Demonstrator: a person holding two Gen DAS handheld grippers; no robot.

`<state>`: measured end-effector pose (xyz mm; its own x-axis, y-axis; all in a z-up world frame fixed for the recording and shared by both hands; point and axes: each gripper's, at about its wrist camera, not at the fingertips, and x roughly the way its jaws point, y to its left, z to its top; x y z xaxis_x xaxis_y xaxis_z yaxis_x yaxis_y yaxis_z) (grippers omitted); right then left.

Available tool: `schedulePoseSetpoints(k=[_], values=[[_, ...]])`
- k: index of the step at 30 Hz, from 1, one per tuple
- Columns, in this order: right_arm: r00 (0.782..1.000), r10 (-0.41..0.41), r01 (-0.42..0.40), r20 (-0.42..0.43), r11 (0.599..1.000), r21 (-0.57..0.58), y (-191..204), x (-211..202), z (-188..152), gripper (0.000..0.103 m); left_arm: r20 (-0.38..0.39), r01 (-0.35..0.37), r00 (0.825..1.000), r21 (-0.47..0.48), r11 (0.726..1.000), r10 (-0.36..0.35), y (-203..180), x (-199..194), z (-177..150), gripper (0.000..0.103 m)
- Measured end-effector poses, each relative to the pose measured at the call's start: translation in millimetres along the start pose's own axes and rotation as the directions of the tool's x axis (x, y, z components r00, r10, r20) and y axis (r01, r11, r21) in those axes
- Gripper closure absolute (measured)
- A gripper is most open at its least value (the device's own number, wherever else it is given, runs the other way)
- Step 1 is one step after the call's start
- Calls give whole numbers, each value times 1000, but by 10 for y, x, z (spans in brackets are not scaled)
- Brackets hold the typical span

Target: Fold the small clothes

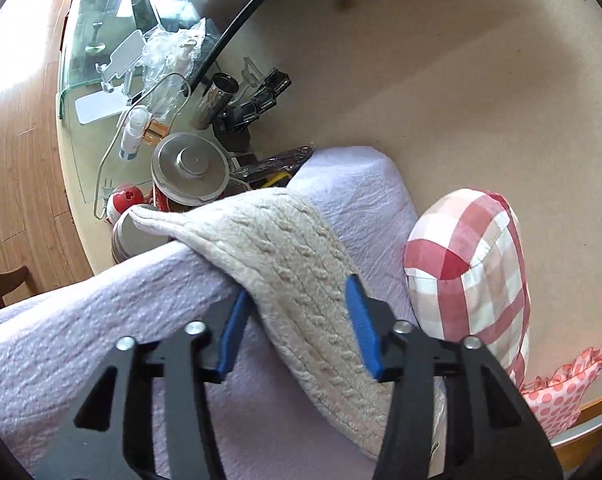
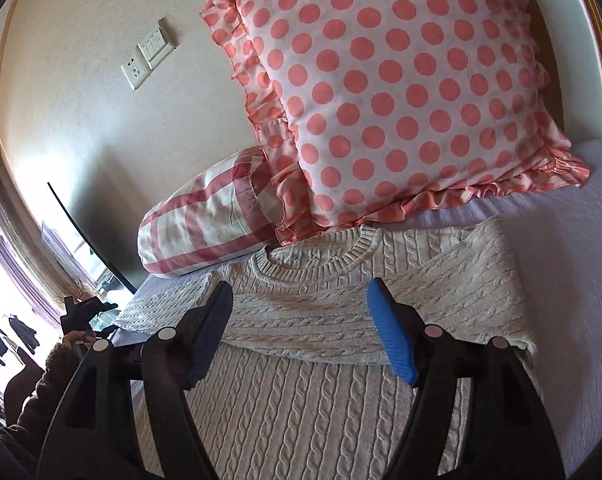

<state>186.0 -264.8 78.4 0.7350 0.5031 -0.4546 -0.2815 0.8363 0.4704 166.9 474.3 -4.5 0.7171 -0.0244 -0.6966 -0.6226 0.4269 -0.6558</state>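
A cream cable-knit sweater [image 2: 313,320] lies on the lilac bedspread [image 2: 581,280], neckline toward the pillows, its right sleeve folded across the body. My right gripper [image 2: 301,328] is open just above the sweater's chest, holding nothing. In the left wrist view the sweater's left sleeve [image 1: 285,248] hangs over the bed's edge. My left gripper [image 1: 297,328] is open with its blue pads on either side of the sleeve, apart from it.
A polka-dot pillow [image 2: 401,92] and a red checked pillow [image 2: 209,224] lie at the bed's head against the wall. A cluttered side table [image 1: 85,136] with a steel pot [image 1: 191,168], bottles and cables stands beside the bed. Wood floor [image 1: 17,120] lies beyond.
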Motion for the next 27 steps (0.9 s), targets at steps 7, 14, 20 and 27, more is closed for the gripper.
schedulePoseSetpoints(k=[7,14,20,27], values=[[999,8,-8,45,1000,-18,-58,-172,57,32,154,-166,982,391,905,113,-967,-273,-366,97],[996,-17,14,87,999,46,-250,-228,119,32,-30,113,977,911,398,-210,-2997,-530,-2710,96],[999,-17,25,-47,988,155,-572,32,107,32,-170,171,983,985,9,-73,-3073,-68,-4517,90],[975,-73,127,-212,959,254,-1028,550,73,53,-113,124,991,979,165,-74,-2287,-582,-3894,69]])
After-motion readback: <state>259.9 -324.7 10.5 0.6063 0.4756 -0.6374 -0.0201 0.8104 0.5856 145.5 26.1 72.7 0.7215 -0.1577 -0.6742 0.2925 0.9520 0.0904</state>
